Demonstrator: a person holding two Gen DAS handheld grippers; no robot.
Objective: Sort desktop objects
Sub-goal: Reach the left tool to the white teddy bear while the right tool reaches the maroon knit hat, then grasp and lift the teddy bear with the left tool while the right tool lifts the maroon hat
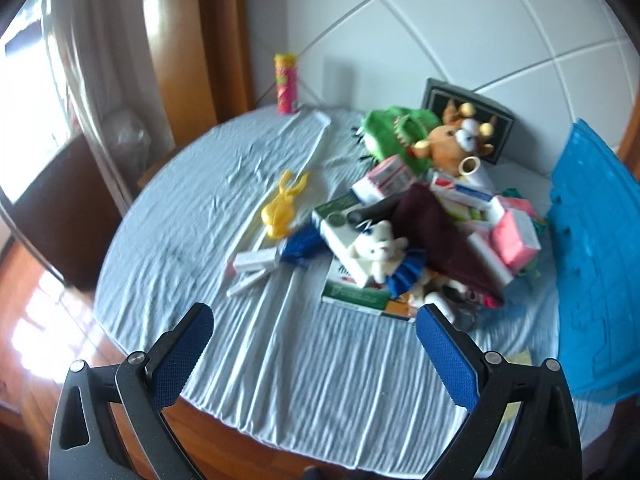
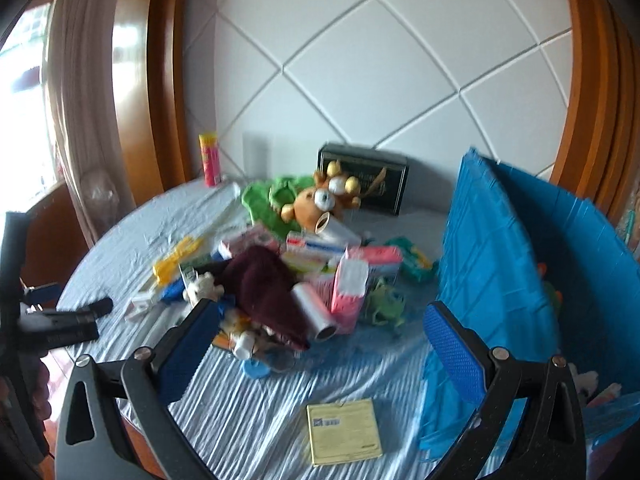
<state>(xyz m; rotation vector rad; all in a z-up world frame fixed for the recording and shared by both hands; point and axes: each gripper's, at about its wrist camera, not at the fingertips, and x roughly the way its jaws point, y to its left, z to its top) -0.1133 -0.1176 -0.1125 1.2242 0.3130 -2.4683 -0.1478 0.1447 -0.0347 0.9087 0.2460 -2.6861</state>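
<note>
We hold both the left gripper (image 1: 314, 338) and right gripper (image 2: 322, 328) with jaws wide and empty above the table's near edge, choosing a first pick. The yellow sticky-note pad (image 2: 344, 432) lies nearest, apart; the heaped pile of boxes and toys (image 2: 296, 272) crowds beyond, blue bin (image 2: 500, 248) right.

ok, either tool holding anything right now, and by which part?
Nothing is held. The left tool and the right tool are both open above the table, with no item between their fingers.

Round table (image 1: 280, 360) w/ blue cloth, toy pile (image 2: 288, 272)
</note>
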